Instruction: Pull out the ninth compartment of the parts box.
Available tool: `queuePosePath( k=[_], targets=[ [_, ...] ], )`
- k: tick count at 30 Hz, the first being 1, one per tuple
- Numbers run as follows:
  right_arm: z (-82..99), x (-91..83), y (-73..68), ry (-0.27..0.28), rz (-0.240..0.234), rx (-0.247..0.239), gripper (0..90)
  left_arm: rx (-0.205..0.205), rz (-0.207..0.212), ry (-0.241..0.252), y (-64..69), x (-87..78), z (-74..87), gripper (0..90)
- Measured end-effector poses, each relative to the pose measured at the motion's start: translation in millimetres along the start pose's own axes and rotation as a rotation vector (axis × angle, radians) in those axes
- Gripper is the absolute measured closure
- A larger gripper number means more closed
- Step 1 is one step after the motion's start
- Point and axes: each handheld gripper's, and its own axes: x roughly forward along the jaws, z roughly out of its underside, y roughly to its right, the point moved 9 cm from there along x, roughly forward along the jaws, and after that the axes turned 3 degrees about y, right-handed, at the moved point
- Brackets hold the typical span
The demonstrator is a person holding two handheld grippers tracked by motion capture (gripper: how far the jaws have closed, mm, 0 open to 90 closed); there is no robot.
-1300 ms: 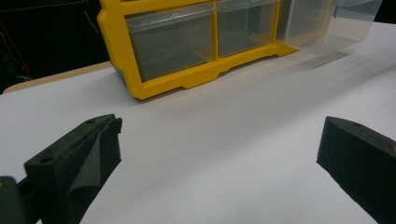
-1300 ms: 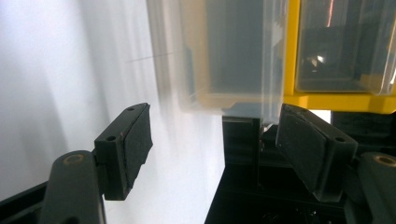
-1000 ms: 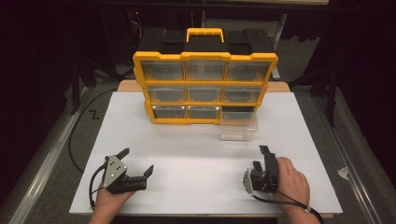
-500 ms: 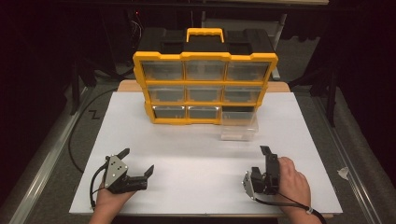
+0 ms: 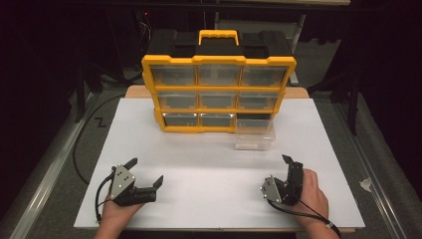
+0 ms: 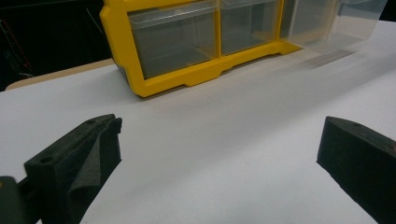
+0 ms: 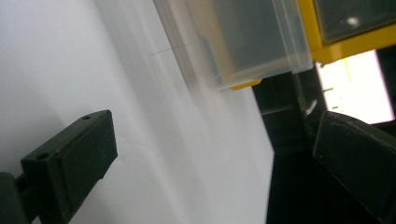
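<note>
Both grippers rest apart from the drawer (image 5: pixel 255 134): right gripper (image 5: pixel 291 172) has just spread wide, empty; left gripper (image 5: pixel 148 173) spread too. I judge the drawer released, pulled out.

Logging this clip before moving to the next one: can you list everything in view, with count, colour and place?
organiser cabinet: one, yellow frame with black top and clear drawers, far middle of the board.
pulled-out drawer: one, clear, bottom right slot, sticking out over the board.
board: one, white, covering the table.
cable: one, black, along the board's left edge.
left gripper: one, black with grey plate, near left, fingers open, nothing between.
right gripper: one, black, near right, fingers open, nothing between, having just opened.
hands: two, at the near edge.
</note>
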Motion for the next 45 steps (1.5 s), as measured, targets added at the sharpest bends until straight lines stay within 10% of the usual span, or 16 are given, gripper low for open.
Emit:
queuePosePath(
  k=[31,40,45],
  targets=[
    [10.8,-12.5,14.8,0.146,-0.211,0.876,1.2,-0.029,0.020,0.012,1.1,-0.9,-2.5,0.1],
    [19.5,-18.3,13.1,0.193,-0.270,1.044,1.1,-0.064,0.022,0.017,0.3,-1.9,-2.7,0.1],
    [20.2,-11.6,11.0,0.184,-0.265,1.023,0.9,-0.072,0.031,0.005,2.1,0.8,-1.0,0.1]
  ],
)
